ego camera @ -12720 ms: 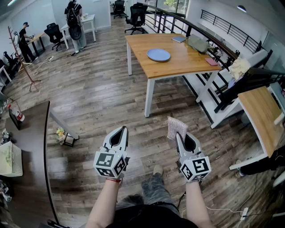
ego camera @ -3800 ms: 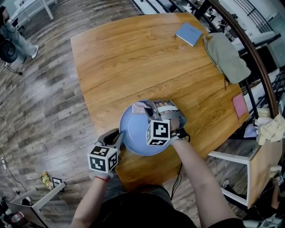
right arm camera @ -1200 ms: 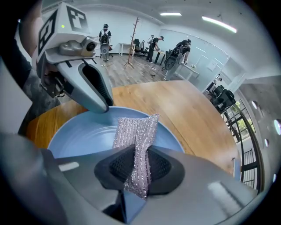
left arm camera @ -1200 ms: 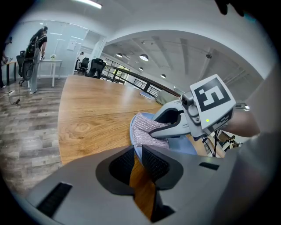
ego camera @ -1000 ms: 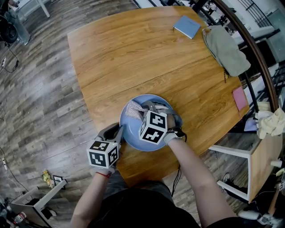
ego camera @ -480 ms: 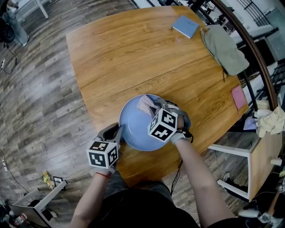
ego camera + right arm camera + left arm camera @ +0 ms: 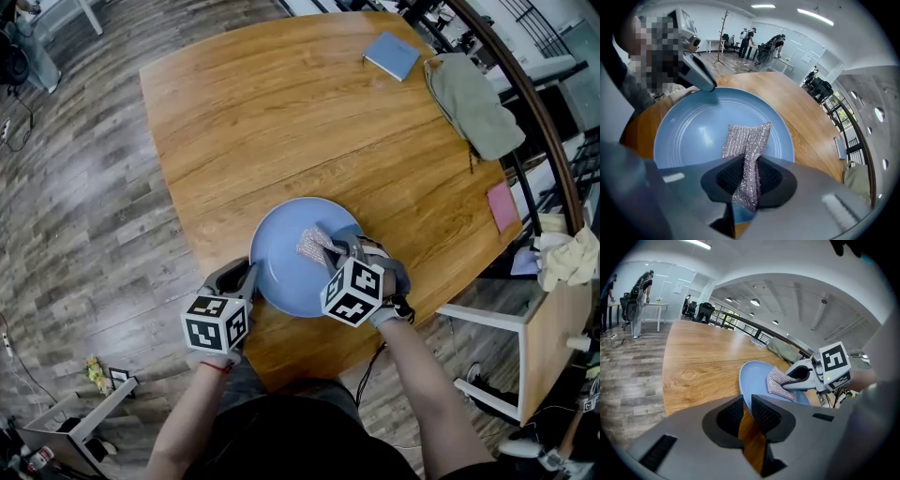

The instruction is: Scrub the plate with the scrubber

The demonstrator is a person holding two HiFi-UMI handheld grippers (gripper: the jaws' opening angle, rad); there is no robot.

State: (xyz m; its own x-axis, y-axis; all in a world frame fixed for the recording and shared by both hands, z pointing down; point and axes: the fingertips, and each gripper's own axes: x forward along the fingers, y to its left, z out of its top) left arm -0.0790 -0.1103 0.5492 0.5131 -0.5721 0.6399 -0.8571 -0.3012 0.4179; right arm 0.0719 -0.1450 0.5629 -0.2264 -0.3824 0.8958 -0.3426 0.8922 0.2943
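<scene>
At the left, the left gripper (image 7: 250, 272) is seen at the near-left edge of the plate (image 7: 275, 265). Its jaws are closed to a narrow gap, and the rim of the plate appears to be pinched between their tips, so the plate is steadied against the table (image 7: 281, 112). The blue plate lies flat near the front edge of the table. On its inner surface, a little right of the middle, the silvery scrubber (image 7: 311, 246) is laid. The scrubber is clamped tightly between the jaws of the right gripper (image 7: 334, 253); its free end is spread out on the plate, while a short part hangs behind the jaws. The scrubbing step is judged to be in hand. For a good result, the left grip should not be loosened, otherwise the plate could be pushed around. The scrubber should be pressed flat, not only at its tip, and led in overlapping circles out to the rim. Moderate pressure is advised, so that the scrubber is not dragged out of the jaws. Further right, a blue notebook (image 7: 392, 54) and a grey-green cloth (image 7: 473, 98) lie well apart from the work.
</scene>
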